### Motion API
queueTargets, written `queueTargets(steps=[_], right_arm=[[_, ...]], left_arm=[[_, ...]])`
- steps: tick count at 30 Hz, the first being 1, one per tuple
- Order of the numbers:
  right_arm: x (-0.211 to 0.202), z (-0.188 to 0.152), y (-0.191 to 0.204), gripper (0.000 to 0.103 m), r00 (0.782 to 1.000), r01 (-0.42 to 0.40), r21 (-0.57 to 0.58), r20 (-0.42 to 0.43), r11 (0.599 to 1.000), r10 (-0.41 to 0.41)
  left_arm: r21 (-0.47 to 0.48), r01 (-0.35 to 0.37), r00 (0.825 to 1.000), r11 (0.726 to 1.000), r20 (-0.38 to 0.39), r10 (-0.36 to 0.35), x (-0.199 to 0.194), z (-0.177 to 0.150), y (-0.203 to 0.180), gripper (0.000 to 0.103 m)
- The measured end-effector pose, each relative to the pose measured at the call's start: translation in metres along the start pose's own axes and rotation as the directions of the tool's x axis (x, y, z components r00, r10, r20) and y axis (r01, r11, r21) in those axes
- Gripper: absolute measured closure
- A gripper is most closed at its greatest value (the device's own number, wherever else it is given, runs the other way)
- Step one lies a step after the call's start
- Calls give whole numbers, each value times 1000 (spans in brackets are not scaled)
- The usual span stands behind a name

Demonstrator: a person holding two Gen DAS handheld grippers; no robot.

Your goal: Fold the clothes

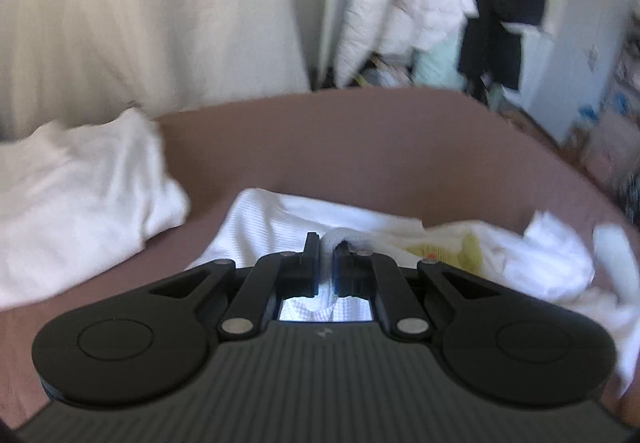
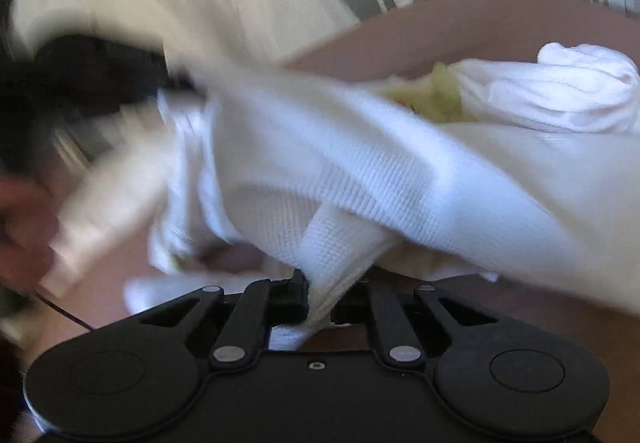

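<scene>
— While both grippers are pinching cloth, which piece is it?

— A white waffle-knit garment with a yellow patch, lying on the brown surface. The left gripper has its jaws nearly together, a bunched fold of that garment clamped between them.

— And the right?

— The right gripper is closed tight on a twisted strip of the same waffle fabric, which rises from the jaws and spreads to the far right.

— Anything else nearby?

— A second white garment lies crumpled at the near left of the surface. Clothes hang on the far side, blurred.
</scene>
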State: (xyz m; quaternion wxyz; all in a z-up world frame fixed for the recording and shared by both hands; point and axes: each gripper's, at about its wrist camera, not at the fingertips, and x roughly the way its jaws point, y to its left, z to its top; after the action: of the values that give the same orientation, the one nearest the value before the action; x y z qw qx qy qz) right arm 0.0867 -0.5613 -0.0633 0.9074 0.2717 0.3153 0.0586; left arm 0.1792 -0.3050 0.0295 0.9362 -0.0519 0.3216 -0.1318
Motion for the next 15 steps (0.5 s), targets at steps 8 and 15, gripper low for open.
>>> queueTargets(steps=[8,15], right_arm=[[-122,52,-24,92,746,-664,74,130,744,653],[-53,38,-67,87,902,432,-123,80,893,-425]], left_arm=[[-45,146,988,988,67,-143,-98,7,23,97],[96,-15,1000,995,-19,17,-39,-15,-10,97]])
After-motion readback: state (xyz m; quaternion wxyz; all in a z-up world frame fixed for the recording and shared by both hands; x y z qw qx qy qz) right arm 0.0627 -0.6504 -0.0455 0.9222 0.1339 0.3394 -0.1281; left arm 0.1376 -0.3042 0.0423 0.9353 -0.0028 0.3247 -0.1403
